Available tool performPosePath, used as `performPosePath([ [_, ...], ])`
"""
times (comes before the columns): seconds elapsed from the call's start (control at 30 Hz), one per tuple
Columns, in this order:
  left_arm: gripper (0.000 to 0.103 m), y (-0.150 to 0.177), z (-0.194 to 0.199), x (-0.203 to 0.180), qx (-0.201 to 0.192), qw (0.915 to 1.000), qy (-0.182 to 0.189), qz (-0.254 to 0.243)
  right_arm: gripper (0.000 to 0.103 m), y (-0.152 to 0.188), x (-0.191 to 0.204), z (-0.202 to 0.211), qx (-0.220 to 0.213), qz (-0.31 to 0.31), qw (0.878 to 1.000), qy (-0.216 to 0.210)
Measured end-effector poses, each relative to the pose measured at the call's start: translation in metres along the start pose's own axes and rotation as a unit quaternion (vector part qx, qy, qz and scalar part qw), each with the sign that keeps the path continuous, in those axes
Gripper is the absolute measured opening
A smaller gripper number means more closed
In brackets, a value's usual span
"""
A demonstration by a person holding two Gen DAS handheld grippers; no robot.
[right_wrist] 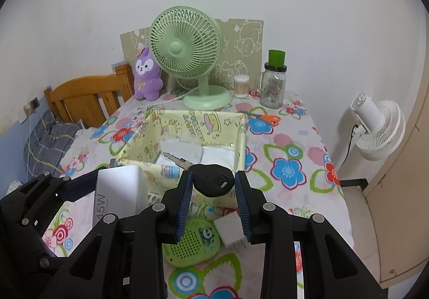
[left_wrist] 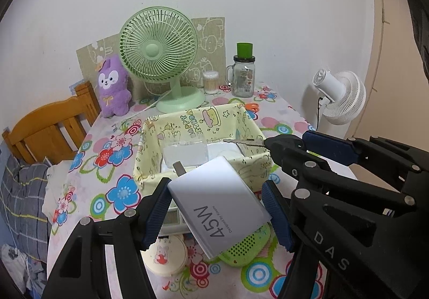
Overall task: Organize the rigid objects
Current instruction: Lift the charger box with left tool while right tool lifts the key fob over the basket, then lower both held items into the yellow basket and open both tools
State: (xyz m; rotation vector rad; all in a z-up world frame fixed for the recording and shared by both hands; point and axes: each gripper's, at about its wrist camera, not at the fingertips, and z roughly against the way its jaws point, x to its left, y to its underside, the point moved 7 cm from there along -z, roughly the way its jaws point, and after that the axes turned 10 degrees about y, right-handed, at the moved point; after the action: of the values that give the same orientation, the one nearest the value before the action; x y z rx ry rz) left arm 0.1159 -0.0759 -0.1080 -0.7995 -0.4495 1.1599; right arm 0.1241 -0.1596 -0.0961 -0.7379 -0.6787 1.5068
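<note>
Holding a charger point(left_wrist: 218, 203) in my left claw point(left_wrist: 217, 211) and a key point(right_wrist: 211, 182) in my right claw point(right_wrist: 213, 198), both clamped, over the flowered tabletop's point(right_wrist: 289, 165) near edge before the fabric box point(right_wrist: 187, 122); green fan point(right_wrist: 185, 53) stands by the far wall.

Pale-green fan point(right_wrist: 185, 52), purple plush point(right_wrist: 147, 76), flower-patterned tablecloth point(right_wrist: 289, 165), yellow cartoon-print basket point(right_wrist: 187, 119).

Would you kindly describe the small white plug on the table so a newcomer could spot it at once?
Start at the yellow fabric basket in the middle of the table. Just in front of it lies a green perforated disc; the small white plug sits against the disc's right edge, the only white cube there, prongs pointing toward the camera.
</note>
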Motion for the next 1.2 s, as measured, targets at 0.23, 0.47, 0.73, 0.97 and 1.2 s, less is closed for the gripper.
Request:
performPosePath([
  [0.23,0.070,-0.011,-0.008,0.010,0.001,1.0000,-0.005,0.002,0.035,-0.014,0.003,-0.012,0.000,-0.004,1.000,-0.001],
  [0.47,0.070,-0.023,-0.017,0.019,0.000,1.0000,-0.008,0.001,0.035,-0.027,0.005,-0.024,-0.003,-0.008,1.000,-0.001],
  [0.73,0.070,-0.039,-0.035,0.033,0.002,0.9999,-0.011,0.005,0.035,-0.042,0.007,-0.045,-0.001,-0.012,1.000,-0.003],
  [0.97,0.070,-0.046,-0.053,0.043,0.010,0.9998,-0.014,0.008,0.035,-0.049,0.007,-0.065,0.006,-0.014,1.000,-0.002],
  [1.2,0.070,-0.054,-0.073,0.051,0.016,0.9997,-0.014,0.008,0.035,-0.057,0.007,-0.085,0.013,-0.016,1.000,0.001],
])
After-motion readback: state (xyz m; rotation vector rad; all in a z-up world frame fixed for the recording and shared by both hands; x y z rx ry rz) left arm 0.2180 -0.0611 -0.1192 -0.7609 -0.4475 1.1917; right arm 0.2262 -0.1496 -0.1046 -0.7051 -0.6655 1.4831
